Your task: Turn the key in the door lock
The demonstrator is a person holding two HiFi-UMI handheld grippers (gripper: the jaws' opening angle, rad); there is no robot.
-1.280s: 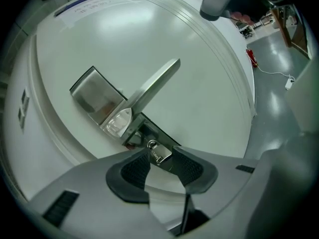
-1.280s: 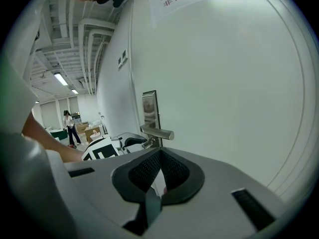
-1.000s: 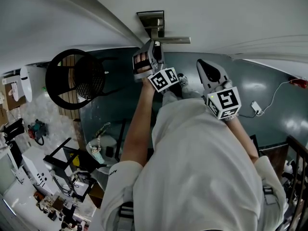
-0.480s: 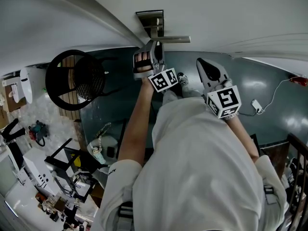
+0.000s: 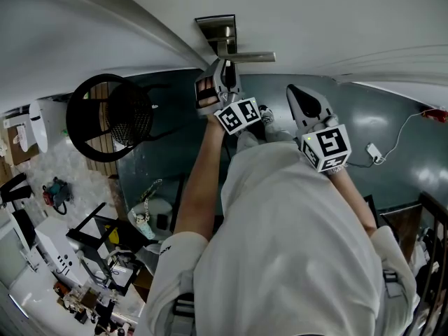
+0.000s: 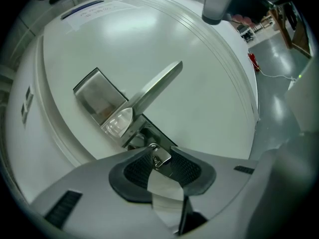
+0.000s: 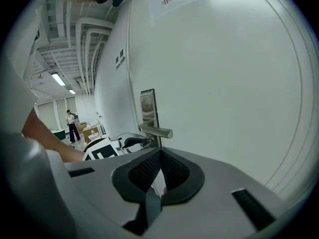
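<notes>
Left tool (image 5: 220, 68) is set against the door (image 6: 209, 78) at the lock plate (image 6: 97, 96), just under the lever handle (image 6: 152, 91). Key (image 6: 160, 156) is seated in the lock there, with its head caught between the two pads. The jaws have just been closing and are judged clamped on the key at a narrow gap, so a wrist roll can be passed into it. The tool is lined up with the key shaft for the same reason. Right tool (image 7: 159, 153) is held back, well apart from the lock, jaws together with nothing between them, judged parked out of the way. The turn is judged barely started; bolt state cannot be told.
</notes>
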